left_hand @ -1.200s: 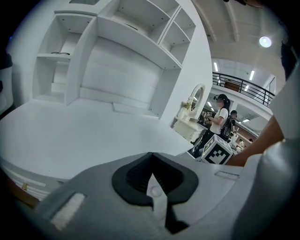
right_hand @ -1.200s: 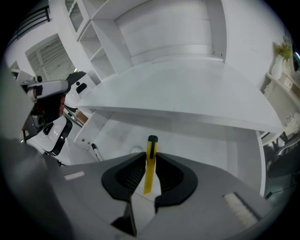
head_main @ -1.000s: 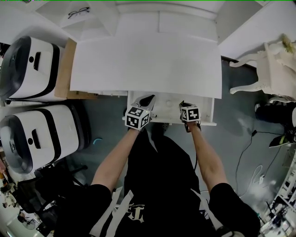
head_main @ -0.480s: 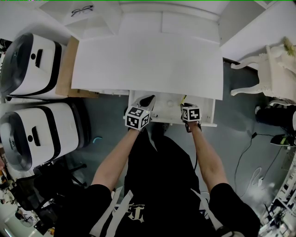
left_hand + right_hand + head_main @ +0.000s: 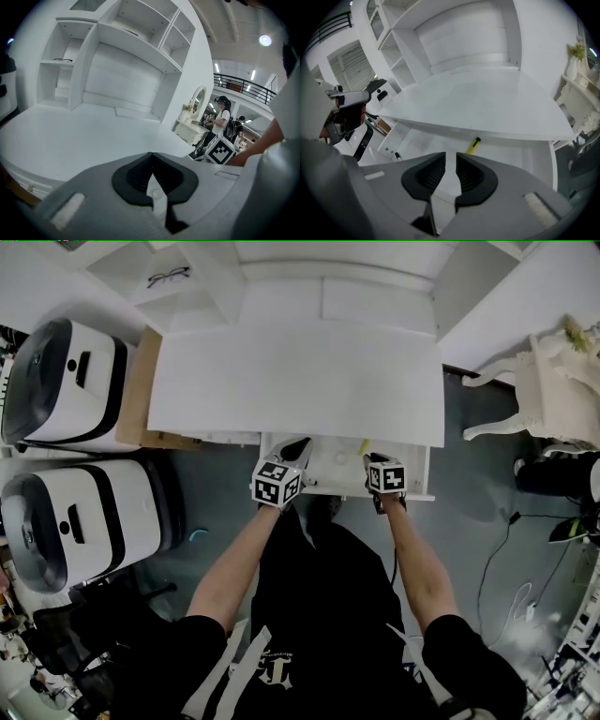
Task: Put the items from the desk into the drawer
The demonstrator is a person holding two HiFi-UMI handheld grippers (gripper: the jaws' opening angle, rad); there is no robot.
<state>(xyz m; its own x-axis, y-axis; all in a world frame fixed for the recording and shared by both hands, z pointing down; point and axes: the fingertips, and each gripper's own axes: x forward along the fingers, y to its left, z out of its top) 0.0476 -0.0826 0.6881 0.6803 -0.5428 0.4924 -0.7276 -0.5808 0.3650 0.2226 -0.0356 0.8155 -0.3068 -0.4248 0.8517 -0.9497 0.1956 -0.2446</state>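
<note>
Head view looks steeply down on a white surface (image 5: 300, 371) with the drawer (image 5: 424, 472) pulled out from under its near edge, and both grippers hang over the drawer's open top. The left gripper (image 5: 297, 444) has its jaws closed together on nothing, just short of the surface's near edge. The flat top stretches ahead of them to the shelf unit (image 5: 126, 42) at the back. The right gripper (image 5: 373, 456) points steeply down into the drawer. Its jaws stand a narrow gap apart, have just been closing a little, and hold nothing. A yellow pen (image 5: 474, 145) lies on the drawer floor ahead of the right jaws and slightly to their right, just under the surface's overhanging edge. White drawer floor shows below and to either side of those jaws, out to the drawer's side walls.
</note>
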